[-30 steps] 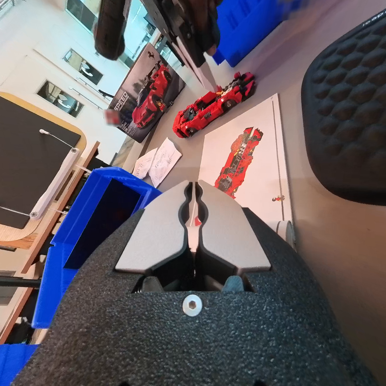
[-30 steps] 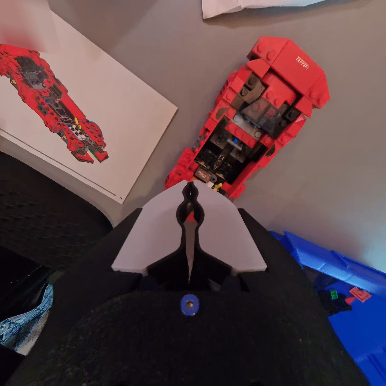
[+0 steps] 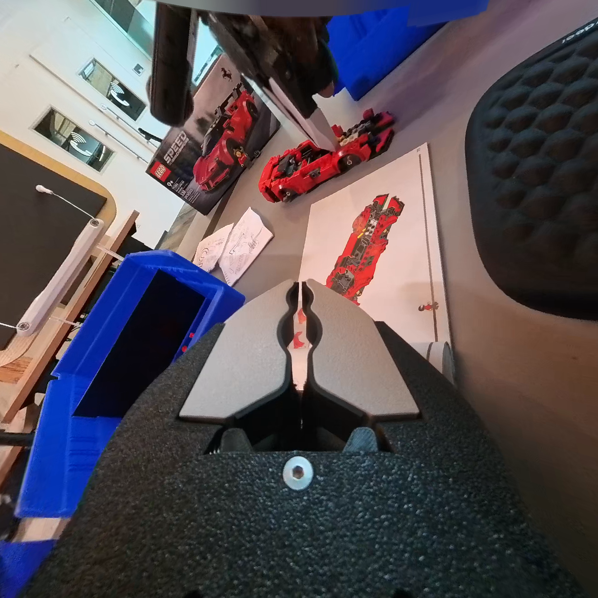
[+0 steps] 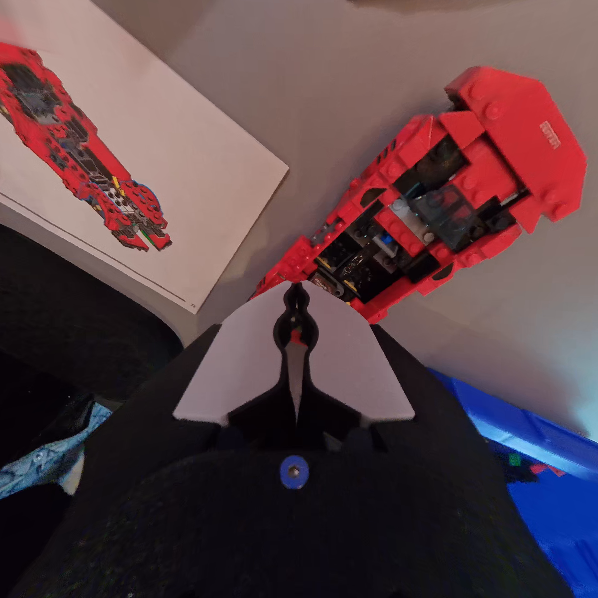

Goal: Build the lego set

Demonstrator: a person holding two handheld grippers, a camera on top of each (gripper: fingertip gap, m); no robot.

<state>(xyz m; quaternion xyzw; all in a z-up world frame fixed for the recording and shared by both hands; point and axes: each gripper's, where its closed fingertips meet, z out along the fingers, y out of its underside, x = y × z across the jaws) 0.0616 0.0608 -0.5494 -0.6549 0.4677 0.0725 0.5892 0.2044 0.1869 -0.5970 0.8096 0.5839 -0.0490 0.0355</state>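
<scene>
Blue bin (image 3: 136, 349) sits at the left of the left wrist view, then the set's box (image 3: 213, 152) propped up behind, with folded paper sheets (image 3: 236, 246) below it. Centre frame, the left gripper (image 3: 299, 286) hangs over the open instruction booklet (image 3: 398, 233), fingers pressed together on nothing. Upper middle, the red lego car (image 3: 323, 161) lies on the grey table (image 3: 504, 404), and the right gripper (image 4: 296, 286) pokes its closed tips into the car's rear. Black cushion (image 3: 543, 181) fills the right edge.
</scene>
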